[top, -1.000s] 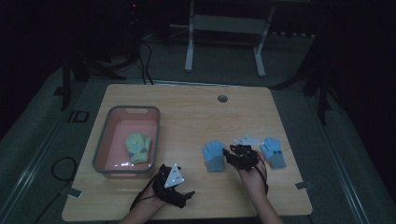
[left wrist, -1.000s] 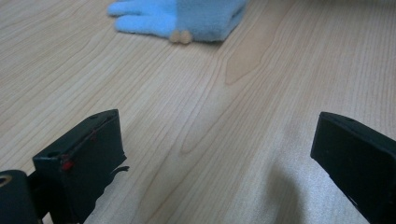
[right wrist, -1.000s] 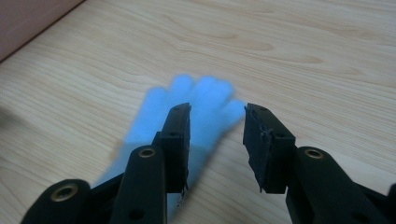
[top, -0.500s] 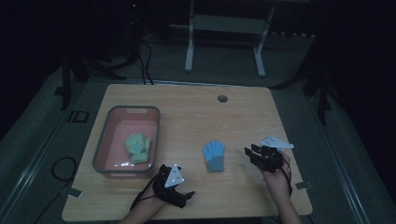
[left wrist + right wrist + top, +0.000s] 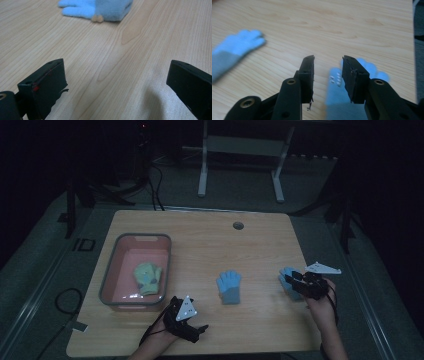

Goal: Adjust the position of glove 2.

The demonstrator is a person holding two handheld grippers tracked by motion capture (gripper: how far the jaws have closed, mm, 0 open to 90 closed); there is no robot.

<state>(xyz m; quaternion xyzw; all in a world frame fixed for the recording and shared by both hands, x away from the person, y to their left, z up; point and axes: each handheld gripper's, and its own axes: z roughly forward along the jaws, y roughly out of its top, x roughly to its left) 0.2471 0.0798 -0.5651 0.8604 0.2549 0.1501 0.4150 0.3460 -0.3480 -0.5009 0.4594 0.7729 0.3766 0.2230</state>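
Resting on a wooden table (image 5: 200,235) in a dark room, left tongs (image 5: 200,330) open, right tongs (image 5: 291,279) part-open over a blue glove (image 5: 288,281).

right gripper (image 5: 327,65) jaws parted, blue glove (image 5: 337,92) beneath them; second blue glove (image 5: 235,51) left on wooden table (image 5: 324,22).

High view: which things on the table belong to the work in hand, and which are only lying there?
In the work:
- right blue glove, under the right gripper
- middle blue glove
- pink bin
- green glove in the bin

Lying about:
- table grommet
- white stand behind the table
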